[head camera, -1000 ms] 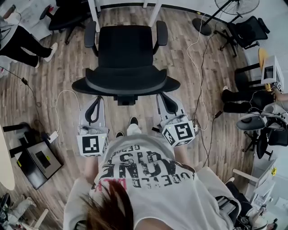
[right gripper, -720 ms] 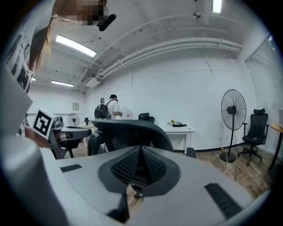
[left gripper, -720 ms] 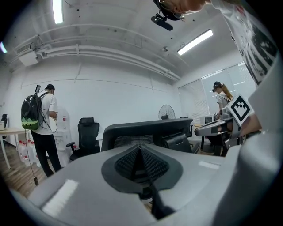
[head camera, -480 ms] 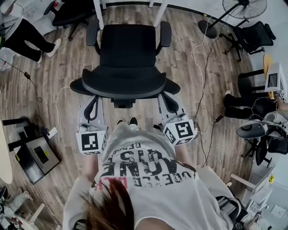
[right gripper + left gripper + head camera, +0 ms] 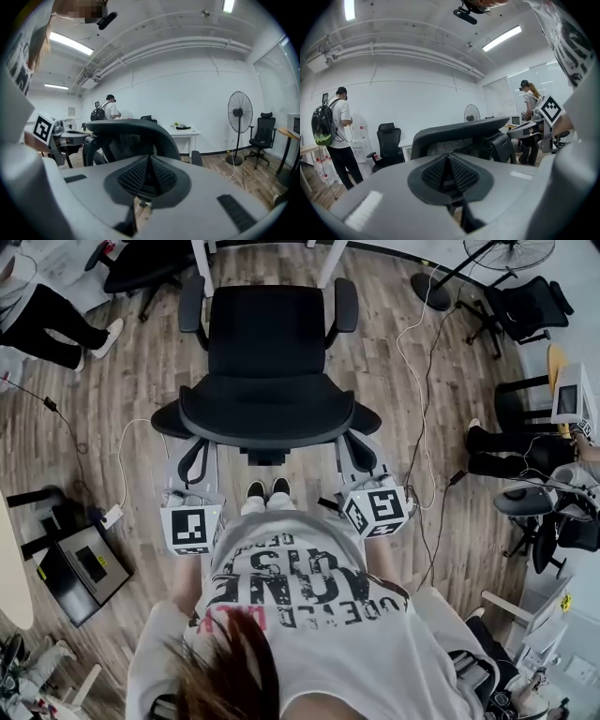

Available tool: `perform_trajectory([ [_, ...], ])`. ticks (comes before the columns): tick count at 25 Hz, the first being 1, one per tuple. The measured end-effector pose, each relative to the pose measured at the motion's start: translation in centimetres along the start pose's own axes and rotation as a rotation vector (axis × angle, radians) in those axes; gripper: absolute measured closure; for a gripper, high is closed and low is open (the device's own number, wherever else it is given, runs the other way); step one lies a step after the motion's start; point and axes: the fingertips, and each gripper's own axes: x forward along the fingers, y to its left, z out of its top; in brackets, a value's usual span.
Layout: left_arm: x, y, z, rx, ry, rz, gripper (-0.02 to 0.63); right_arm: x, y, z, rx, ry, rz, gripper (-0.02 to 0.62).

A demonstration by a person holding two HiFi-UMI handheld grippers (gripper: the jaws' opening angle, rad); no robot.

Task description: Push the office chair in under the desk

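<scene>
Both claws shut and empty, the left gripper (image 5: pixel 198 451) and right gripper (image 5: pixel 355 444) point level at the curved mesh back of the black chair (image 5: pixel 267 343); whether they touch it is unclear. The padded seat and looped arms stand clear on the plank floor (image 5: pixel 122 390), short of the white desk legs (image 5: pixel 200 261). Most of the push appears to remain.

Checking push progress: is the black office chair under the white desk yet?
Out: the black office chair shows its whole seat and both armrests uncovered, with the white desk legs at its front edge.
</scene>
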Motion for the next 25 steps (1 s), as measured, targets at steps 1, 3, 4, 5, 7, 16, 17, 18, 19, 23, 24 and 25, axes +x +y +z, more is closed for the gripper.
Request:
perform_trajectory([
  [1,0.1,0.1,-0.1,0.005,0.003,-0.005,0.593,0.1,0.0,-0.2,0.001,0.004,-0.004,0.574],
  [3,0.3,0.2,-0.4,0.009,0.010,-0.014,0.592,0.1,0.1,-0.5,-0.005,0.016,-0.010,0.574],
  [4,0.3,0.2,-0.5,0.012,0.015,-0.018,0.594,0.1,0.2,-0.6,-0.010,0.022,-0.014,0.574],
  [5,0.3,0.2,-0.6,0.019,0.021,-0.021,0.592,0.1,0.2,-0.8,-0.016,0.028,-0.019,0.574],
  [7,0.3,0.2,-0.9,0.039,0.033,-0.026,0.592,0.1,0.2,-1.0,-0.031,0.039,-0.026,0.574],
  [16,0.4,-0.5,-3.1,0.215,0.142,-0.170,0.463,0.1,0.2,-2.1,-0.271,0.141,0.044,0.547],
  [17,0.3,-0.7,-3.8,0.254,0.170,-0.189,0.446,0.0,0.2,-2.4,-0.304,0.161,0.059,0.499],
  [18,0.3,-0.8,-4.5,0.299,0.197,-0.207,0.437,0.0,0.2,-2.8,-0.337,0.183,0.072,0.479],
  [19,0.2,-1.0,-5.0,0.347,0.220,-0.224,0.431,0.0,0.3,-3.3,-0.369,0.206,0.082,0.468],
  [23,0.3,-1.1,-6.6,0.537,0.298,-0.290,0.411,-0.1,0.5,-5.2,-0.534,0.316,0.124,0.437],
  [24,0.4,-1.0,-7.1,0.580,0.319,-0.307,0.410,0.0,0.6,-5.6,-0.580,0.346,0.132,0.425],
  [25,0.6,-1.0,-7.6,0.619,0.341,-0.325,0.410,0.2,0.7,-6.1,-0.623,0.372,0.139,0.417],
])
